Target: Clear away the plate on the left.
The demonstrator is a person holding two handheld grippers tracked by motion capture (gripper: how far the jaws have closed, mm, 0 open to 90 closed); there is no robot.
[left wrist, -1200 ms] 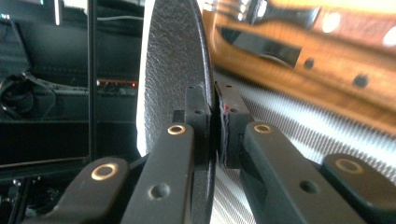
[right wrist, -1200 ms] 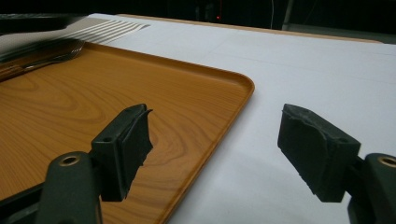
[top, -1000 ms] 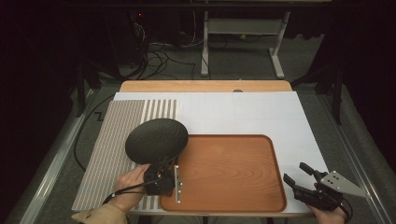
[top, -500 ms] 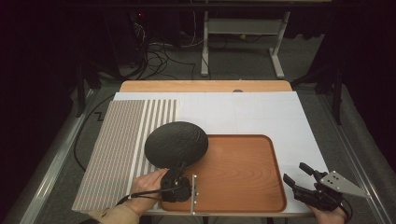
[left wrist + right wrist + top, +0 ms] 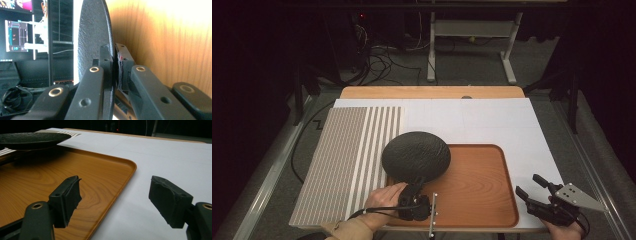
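- Lower centre of the high view: the left gripper (image 5: 416, 197) has its jaws clamped on the rim of the black plate (image 5: 416, 156), and it has slid rightward from the striped mat (image 5: 347, 160) over the last second.
- The plate now hangs over the wooden tray (image 5: 477, 200), at its upper-left corner, seemingly still off the wood — set-down looks close.
- Lower right: the right gripper (image 5: 539, 192) stays parked on the white tabletop (image 5: 492, 117), jaws wide apart and empty.

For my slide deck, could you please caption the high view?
Left hand-held gripper holds a dark round plate by its rim above the wooden tray; right hand-held gripper waits open.
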